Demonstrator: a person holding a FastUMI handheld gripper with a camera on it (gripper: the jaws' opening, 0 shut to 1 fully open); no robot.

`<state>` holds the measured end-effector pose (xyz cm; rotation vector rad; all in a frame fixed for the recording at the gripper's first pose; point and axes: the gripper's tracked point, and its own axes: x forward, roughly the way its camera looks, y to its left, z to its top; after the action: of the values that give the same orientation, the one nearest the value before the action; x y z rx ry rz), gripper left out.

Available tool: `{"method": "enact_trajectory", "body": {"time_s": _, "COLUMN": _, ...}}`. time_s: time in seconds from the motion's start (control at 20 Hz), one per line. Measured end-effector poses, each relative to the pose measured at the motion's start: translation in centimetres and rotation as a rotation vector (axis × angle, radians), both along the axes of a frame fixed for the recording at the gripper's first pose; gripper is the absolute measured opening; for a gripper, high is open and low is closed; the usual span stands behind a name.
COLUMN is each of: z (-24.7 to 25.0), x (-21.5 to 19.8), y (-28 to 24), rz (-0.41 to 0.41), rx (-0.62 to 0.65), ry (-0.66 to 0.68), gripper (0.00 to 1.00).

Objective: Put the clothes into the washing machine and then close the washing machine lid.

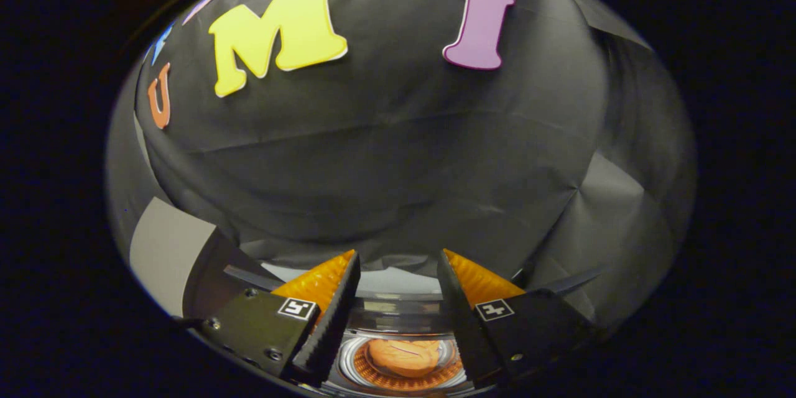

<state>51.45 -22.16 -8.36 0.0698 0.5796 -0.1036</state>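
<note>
Tool (398, 267) wide, empty, above seemingly orange clothes (403, 356) in washing machine (398, 308).

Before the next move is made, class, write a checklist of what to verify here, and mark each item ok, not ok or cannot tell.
1. Clothes in the drum: ok; an orange garment lies inside the washing machine.
2. Gripper free of cloth: ok; fingers apart with nothing between them.
3. Other clothes left outside: cannot tell.
4. Lid shut: not ok; the drum opening shows between the fingers.
5. Where the lid sits and how to reach it: cannot tell.
</note>
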Motion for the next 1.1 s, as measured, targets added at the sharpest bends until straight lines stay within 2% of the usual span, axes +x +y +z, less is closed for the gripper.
{"method": "enact_trajectory", "body": {"time_s": 0.45, "z": -0.1, "x": -2.7, "y": 0.4, "rz": 0.003, "rx": -0.026, "ry": -0.066, "gripper": 0.79}}
{"method": "enact_trajectory", "body": {"time_s": 1.1, "z": -2.2, "x": -10.2, "y": 1.4, "rz": -0.021, "rx": -0.023, "ry": -0.042, "gripper": 0.80}}
